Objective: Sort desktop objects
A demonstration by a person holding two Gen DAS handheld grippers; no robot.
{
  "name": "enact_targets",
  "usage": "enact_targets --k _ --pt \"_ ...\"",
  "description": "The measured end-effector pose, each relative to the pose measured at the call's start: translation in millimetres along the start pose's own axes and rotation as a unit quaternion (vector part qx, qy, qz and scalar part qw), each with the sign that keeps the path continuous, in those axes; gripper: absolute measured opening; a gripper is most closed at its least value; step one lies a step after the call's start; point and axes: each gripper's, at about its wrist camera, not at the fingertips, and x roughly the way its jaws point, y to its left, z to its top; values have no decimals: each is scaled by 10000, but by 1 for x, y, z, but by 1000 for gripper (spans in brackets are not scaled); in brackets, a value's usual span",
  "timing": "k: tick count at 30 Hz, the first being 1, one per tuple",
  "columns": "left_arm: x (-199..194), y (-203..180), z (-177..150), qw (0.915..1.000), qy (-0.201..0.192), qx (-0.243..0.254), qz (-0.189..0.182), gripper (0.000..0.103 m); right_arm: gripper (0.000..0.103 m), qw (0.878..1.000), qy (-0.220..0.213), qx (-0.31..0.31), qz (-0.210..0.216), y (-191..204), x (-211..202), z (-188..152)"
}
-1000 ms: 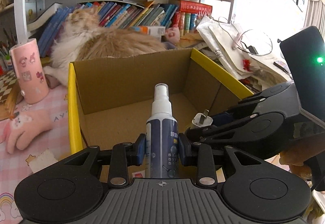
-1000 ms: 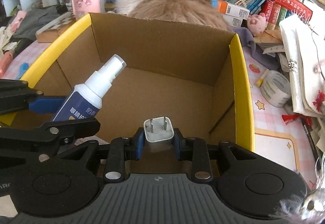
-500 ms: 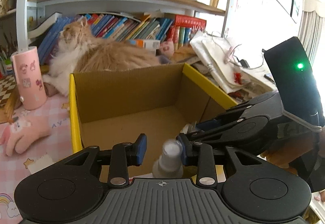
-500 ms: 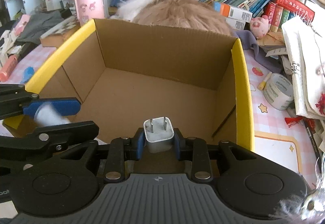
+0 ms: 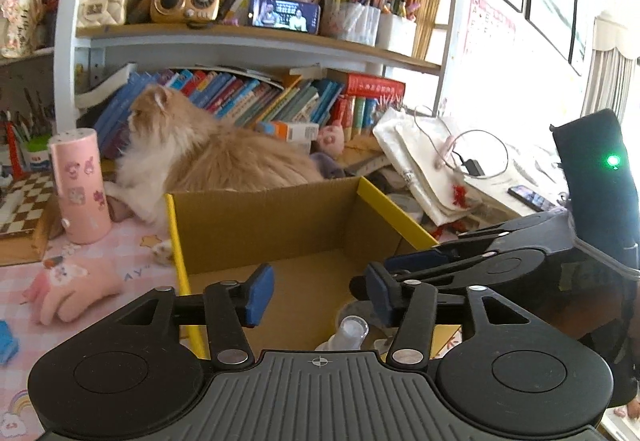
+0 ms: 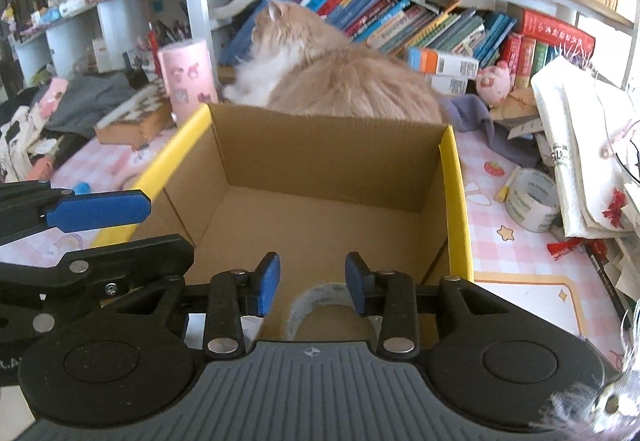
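A home study desk; crammed bookshelves (image 5: 256, 97); a cat (image 6: 332, 81) lounging; plush toys (image 5: 72, 293)

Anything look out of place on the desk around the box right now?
Yes: a long-haired cat lies on the desk right behind the cardboard box, against the books. Inside the box, only the spray bottle cap shows, so I cannot tell if it stands or leans.

Behind the desk we see a long-haired cream and ginger cat (image 6: 344, 81) lying against a row of leaning, colourful books (image 5: 256, 97). To its left stands a pink cylindrical container with cartoon stickers (image 5: 80, 185), and a pink plush toy (image 5: 72, 293) lies on the pink checked tablecloth (image 6: 516, 241). On the shelf above, a gold retro radio (image 5: 185, 2) sits beside a propped phone with a lit screen (image 5: 285, 14).
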Motion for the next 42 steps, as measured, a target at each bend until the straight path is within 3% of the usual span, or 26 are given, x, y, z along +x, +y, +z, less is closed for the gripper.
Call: enact_targets --k 3,12,24,36,42 --pt "-12 1 -1 9999 -74 51 97 68 41 9999 -143 28 -40 6 -12 -1" --pt "-45 -3 -15 9985 -313 239 391 82 51 9978 -546 92 -368 16 -42 -14" --pt "-73 19 -38 9981 -129 88 600 84 53 9954 -470 402 -732 40 -58 -50" --pt "-117 50 -65 9982 168 286 503 85 54 9927 -162 898 -789 101 -62 -81" --pt "-140 75 -79 9978 405 95 507 86 54 9916 24 998 -823 137 -69 -96"
